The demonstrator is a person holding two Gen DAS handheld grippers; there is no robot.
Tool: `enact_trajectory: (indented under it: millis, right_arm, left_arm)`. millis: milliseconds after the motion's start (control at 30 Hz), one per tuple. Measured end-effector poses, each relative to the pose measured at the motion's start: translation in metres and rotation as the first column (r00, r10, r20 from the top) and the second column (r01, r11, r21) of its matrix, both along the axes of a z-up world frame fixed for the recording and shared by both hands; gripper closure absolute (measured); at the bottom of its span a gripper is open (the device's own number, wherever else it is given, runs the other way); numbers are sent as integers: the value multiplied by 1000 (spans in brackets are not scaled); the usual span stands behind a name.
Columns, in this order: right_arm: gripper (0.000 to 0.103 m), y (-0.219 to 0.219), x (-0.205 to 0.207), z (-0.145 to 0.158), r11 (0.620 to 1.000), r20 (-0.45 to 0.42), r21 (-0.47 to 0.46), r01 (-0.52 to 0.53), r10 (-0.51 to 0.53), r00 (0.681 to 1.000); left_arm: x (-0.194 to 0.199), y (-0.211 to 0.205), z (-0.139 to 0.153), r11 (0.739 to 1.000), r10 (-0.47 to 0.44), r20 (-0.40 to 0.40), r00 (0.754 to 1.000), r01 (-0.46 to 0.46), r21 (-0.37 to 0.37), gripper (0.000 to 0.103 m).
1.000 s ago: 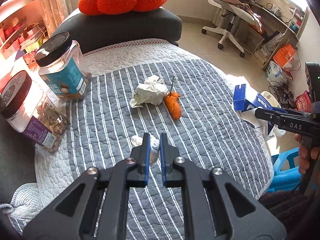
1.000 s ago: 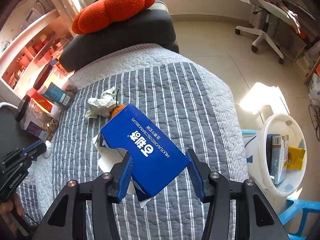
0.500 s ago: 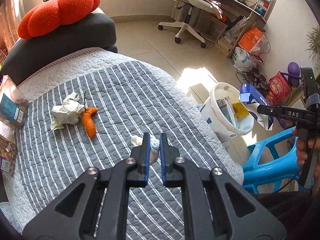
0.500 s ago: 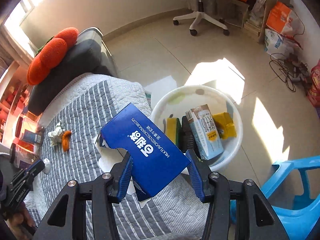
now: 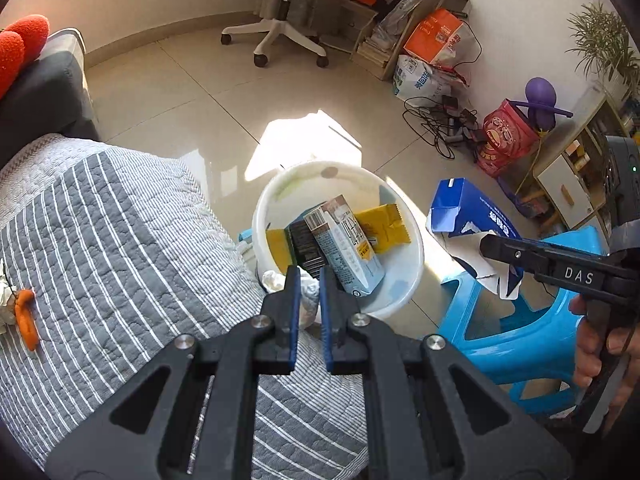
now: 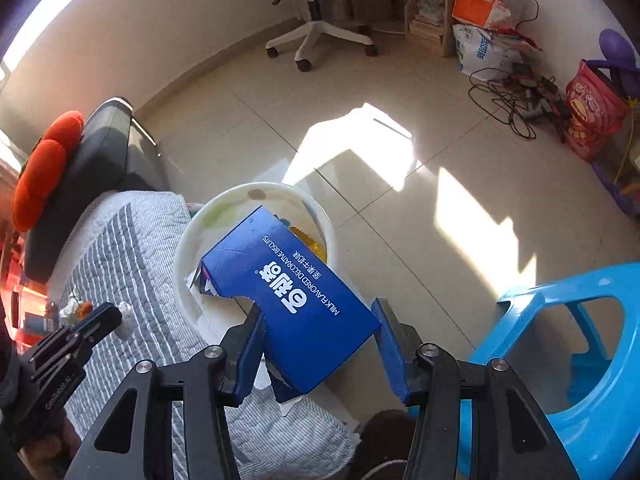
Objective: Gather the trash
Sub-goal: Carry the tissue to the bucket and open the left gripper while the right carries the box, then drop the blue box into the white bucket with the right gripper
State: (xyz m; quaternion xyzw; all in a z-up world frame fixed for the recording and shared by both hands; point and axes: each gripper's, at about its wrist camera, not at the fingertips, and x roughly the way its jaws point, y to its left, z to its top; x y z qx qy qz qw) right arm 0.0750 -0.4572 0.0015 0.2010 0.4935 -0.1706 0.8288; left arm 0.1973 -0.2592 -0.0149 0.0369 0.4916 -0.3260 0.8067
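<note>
Above the round white plastic bin [image 5: 416,248] beside the grey striped quilt [image 5: 100,240], the left gripper [image 5: 307,300] pinches a crumpled white tissue wad [image 5: 308,298], while the right gripper [image 6: 318,344] clamps a torn blue cardboard biscuit box [image 6: 296,296] over its rim.

Blue box [image 6: 296,300] reads "MILK FLAVORED DECORATIVE BISCUITS" (inverted); right tongs [image 5: 500,254]: "DAS".

The bin [image 5: 416,240] stands on the floor between bed [image 5: 120,240] and stool [image 5: 520,344].
</note>
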Motion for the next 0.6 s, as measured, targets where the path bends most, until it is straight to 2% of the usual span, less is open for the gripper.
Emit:
enact_trajectory:
  millis: [133, 300, 367, 400, 433, 533, 600]
  right_arm:
    - [50, -5, -1, -2, 1000, 0, 9, 10, -10, 1000]
    - [50, -9, -1, -3, 1000, 3, 17, 20, -20, 1000]
    - [50, -9, -1, -3, 1000, 1, 15, 23, -23, 1000]
    - [50, -9, 0, -3, 1000, 1, 12, 25, -25, 1000]
    - [50, -8, 0, -3, 1000, 0, 10, 27, -27, 1000]
    - [50, -7, 1, -4, 1000, 0, 8, 30, -30, 1000]
    - [50, -5, 3, -5, 1000, -3, 4, 28, -28, 1000]
  left_arm:
    - [8, -23, -5, 1000, -8, -1, 1000, 8, -12, 92]
    - [18, -29, -8, 1000, 17, -1, 1000, -17, -19, 92]
    - [20, -26, -9, 1000, 15, -4, 1000, -15, -12, 79]
    - [20, -23, -9, 1000, 20, -4, 1000, -20, -8, 63]
    - [18, -18, -7, 1000, 27, 6, 1000, -27, -7, 51]
    - [14, -1, -5, 999, 33, 27, 999, -33, 11, 39]
    - [13, 14, -6, 999, 41, 26, 999, -42, 29, 37]
